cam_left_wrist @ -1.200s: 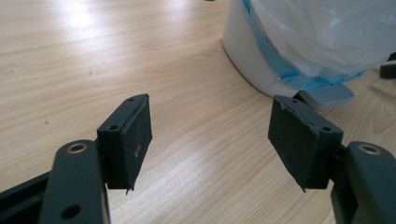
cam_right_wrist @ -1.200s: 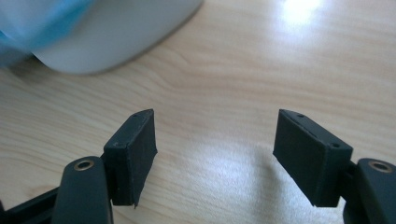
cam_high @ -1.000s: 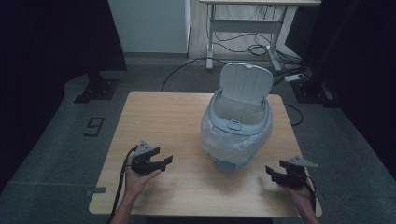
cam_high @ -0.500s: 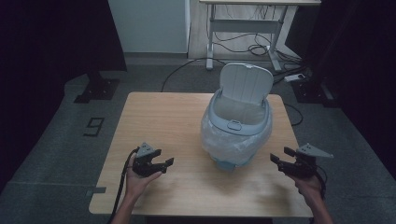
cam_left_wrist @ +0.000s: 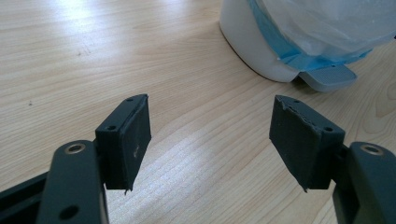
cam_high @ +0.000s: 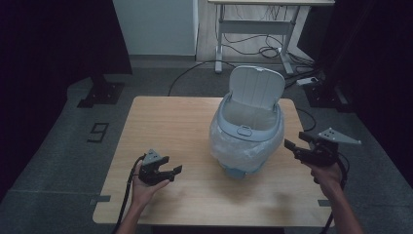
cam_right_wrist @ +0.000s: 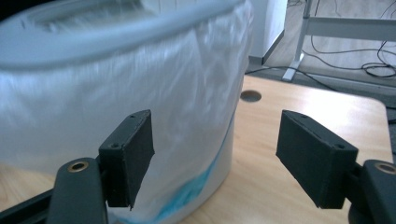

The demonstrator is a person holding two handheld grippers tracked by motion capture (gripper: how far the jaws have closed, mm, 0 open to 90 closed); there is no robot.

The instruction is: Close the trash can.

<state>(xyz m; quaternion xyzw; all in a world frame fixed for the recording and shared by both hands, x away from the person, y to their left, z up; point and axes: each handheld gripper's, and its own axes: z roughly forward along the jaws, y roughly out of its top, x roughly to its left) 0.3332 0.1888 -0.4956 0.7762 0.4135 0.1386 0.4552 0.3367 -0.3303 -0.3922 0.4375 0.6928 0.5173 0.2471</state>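
Note:
A pale blue pedal bin (cam_high: 248, 131) stands on the wooden table (cam_high: 185, 122) with its lid tipped up and a clear bag folded over its rim. My left gripper (cam_high: 171, 165) rests low over the table, left of the bin, open and empty; in the left gripper view the bin's base and pedal (cam_left_wrist: 327, 77) lie ahead to the right. My right gripper (cam_high: 293, 147) is held in the air to the right of the bin, open and empty, jaws pointing at its side. The bag-covered wall (cam_right_wrist: 116, 107) is close in the right gripper view.
A round cable hole (cam_right_wrist: 251, 96) sits in the tabletop behind the bin. A white desk frame (cam_high: 263, 29) with loose cables stands on the floor beyond the table. Dark curtains hang at both sides.
My right gripper has risen from near the table's front right corner to the bin's mid height. The left gripper has stayed put.

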